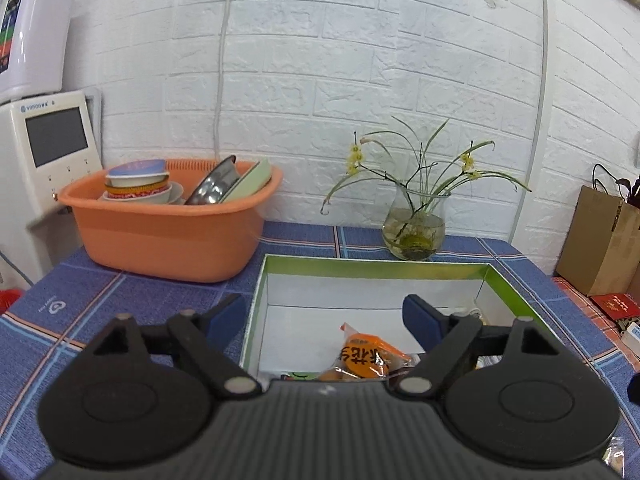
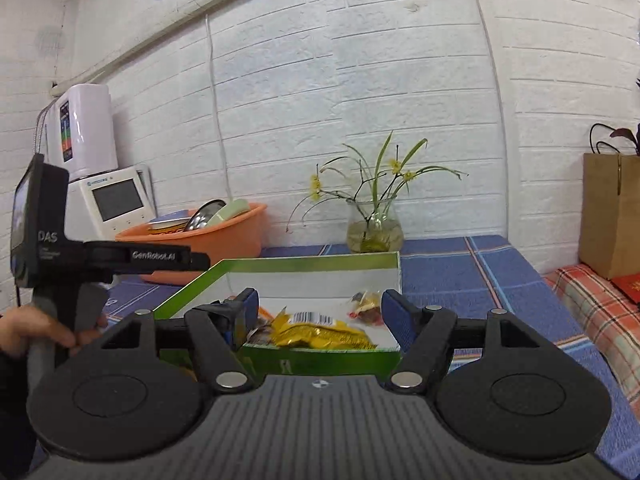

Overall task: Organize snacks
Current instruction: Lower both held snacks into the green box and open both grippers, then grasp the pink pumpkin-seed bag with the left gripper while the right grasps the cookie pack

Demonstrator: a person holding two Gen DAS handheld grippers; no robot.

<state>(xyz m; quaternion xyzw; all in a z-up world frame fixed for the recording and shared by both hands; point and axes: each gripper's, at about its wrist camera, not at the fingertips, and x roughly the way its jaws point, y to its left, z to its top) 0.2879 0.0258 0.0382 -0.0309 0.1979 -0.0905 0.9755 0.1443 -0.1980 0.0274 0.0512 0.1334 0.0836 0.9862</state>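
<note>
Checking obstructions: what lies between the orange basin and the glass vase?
In the left wrist view, only bare blue tablecloth separates the orange basin from the glass vase.

1. The box [image 2: 280, 266] is open-topped, green outside and white inside, and sits flat on the tabletop.
2. An orange snack pack [image 1: 366, 358] in clear wrap lies at the box's near edge (black lettering on it, unreadable).
3. A yellow foil packet [image 2: 324, 330] lies flat inside, barcode up, against the near wall.
4. A small clear bag [image 2: 366, 304] of red and yellow sweets lies behind the packet.
</note>
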